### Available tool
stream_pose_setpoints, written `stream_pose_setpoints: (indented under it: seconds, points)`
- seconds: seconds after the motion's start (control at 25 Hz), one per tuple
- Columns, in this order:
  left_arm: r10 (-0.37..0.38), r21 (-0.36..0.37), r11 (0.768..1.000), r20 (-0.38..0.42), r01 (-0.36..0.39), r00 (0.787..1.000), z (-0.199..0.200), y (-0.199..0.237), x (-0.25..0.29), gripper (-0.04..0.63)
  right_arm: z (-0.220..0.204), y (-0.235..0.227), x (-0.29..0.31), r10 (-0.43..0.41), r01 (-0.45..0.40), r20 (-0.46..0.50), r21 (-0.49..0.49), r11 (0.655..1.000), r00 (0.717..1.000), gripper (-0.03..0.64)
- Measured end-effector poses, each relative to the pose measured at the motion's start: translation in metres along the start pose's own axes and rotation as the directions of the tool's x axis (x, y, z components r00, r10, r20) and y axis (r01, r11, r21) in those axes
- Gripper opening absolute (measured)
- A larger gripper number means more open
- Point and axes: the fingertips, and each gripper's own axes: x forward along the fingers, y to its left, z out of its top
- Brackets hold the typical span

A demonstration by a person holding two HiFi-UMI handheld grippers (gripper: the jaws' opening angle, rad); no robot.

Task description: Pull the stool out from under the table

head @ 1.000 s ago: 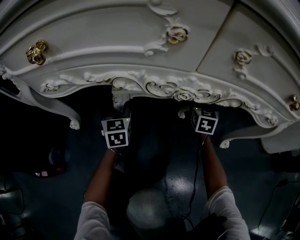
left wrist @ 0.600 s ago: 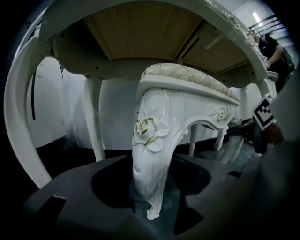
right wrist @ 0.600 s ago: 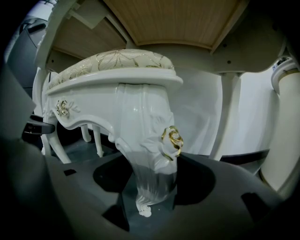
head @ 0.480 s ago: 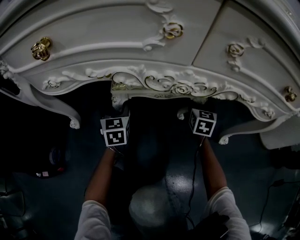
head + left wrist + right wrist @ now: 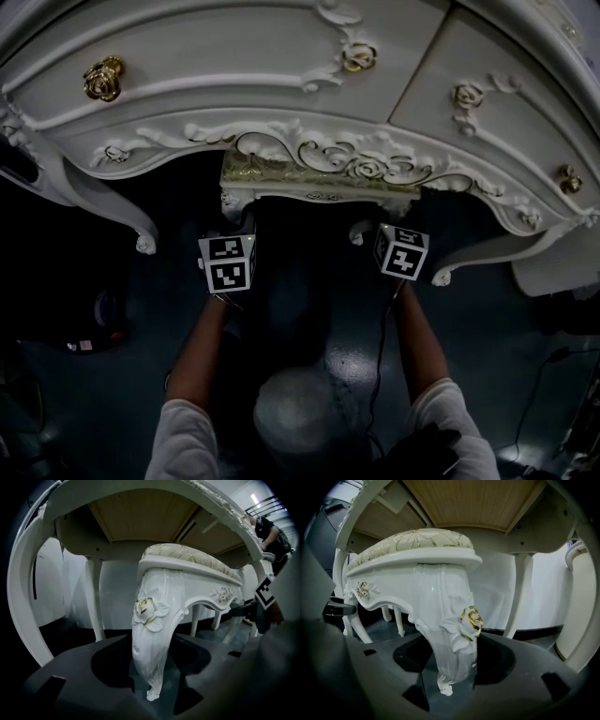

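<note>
The white carved stool (image 5: 319,176) stands under the ornate white table (image 5: 281,75), and a strip of its cream seat shows past the table's edge. In the left gripper view my left gripper (image 5: 152,670) is shut on the stool's front left leg (image 5: 151,620), low down near its foot. My right gripper (image 5: 447,672) is shut on the front right leg (image 5: 452,634), which has a gold rose. In the head view the two marker cubes (image 5: 228,263) (image 5: 401,252) sit just in front of those legs. The fingertips are lost in the dark there.
The table's curved legs stand at the left (image 5: 112,202) and right (image 5: 473,253) of the stool. Gold knobs (image 5: 103,79) sit on the drawers. A dark object (image 5: 98,314) lies on the floor at the left. A cable (image 5: 380,356) hangs from the right gripper.
The stool has slid out toward me: its cream seat edge now shows beyond the table's front. Both grippers have kept their hold on the front legs.
</note>
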Motion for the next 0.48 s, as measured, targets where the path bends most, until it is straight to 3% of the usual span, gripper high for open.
stream_pose_setpoints:
  seconds: [0.48]
  points:
    - [-0.015, 0.007, 1.000, 0.005, 0.015, 1.000, -0.004, -0.001, -0.015, 0.230, -0.010, 0.004, -0.020, -0.013, 0.014, -0.010, 0.014, 1.000, 1.000, 0.252]
